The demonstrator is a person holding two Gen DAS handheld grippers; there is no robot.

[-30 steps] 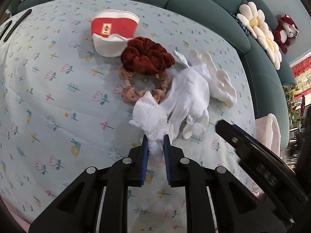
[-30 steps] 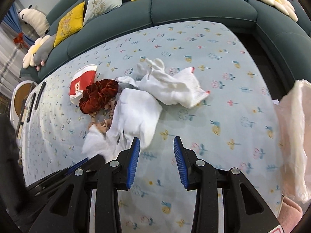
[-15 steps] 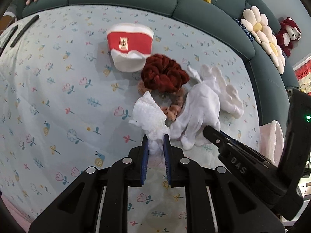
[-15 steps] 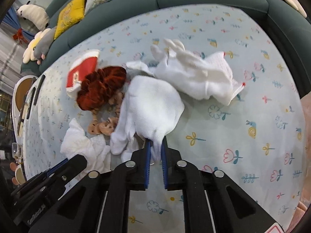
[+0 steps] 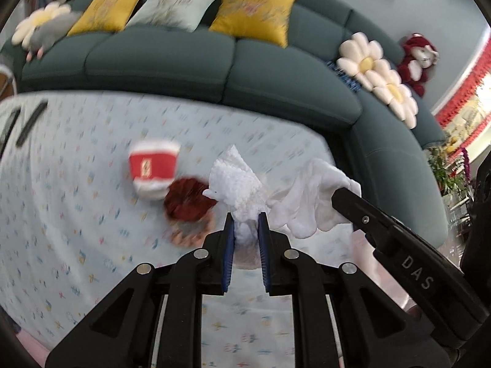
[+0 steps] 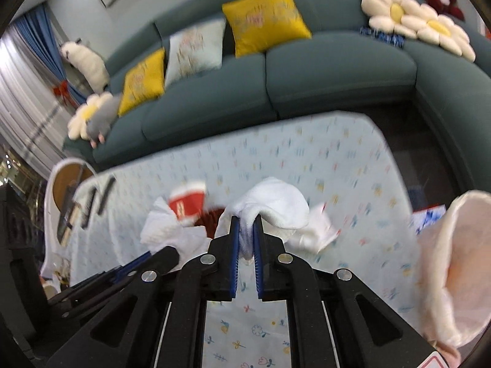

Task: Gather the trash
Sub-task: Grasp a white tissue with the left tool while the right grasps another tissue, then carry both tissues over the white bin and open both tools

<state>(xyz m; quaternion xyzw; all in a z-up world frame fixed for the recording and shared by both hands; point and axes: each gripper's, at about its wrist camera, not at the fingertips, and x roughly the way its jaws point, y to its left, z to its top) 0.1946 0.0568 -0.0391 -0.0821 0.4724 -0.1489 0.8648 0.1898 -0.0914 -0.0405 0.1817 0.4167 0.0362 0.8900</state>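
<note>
Both hand-held grippers are clamped: left hand-held gripper (image 5: 246,230) pinches crumpled tissue (image 5: 236,181), right hand-held gripper (image 6: 246,233) a white glove (image 6: 273,204); thin holds could slip mid-carry.

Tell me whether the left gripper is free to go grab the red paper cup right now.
Probably not yet. The left gripper is already shut on the crumpled tissue, so its fingers are full. The red paper cup lies open to approach on the table, but the tissue would need dropping first.
</note>
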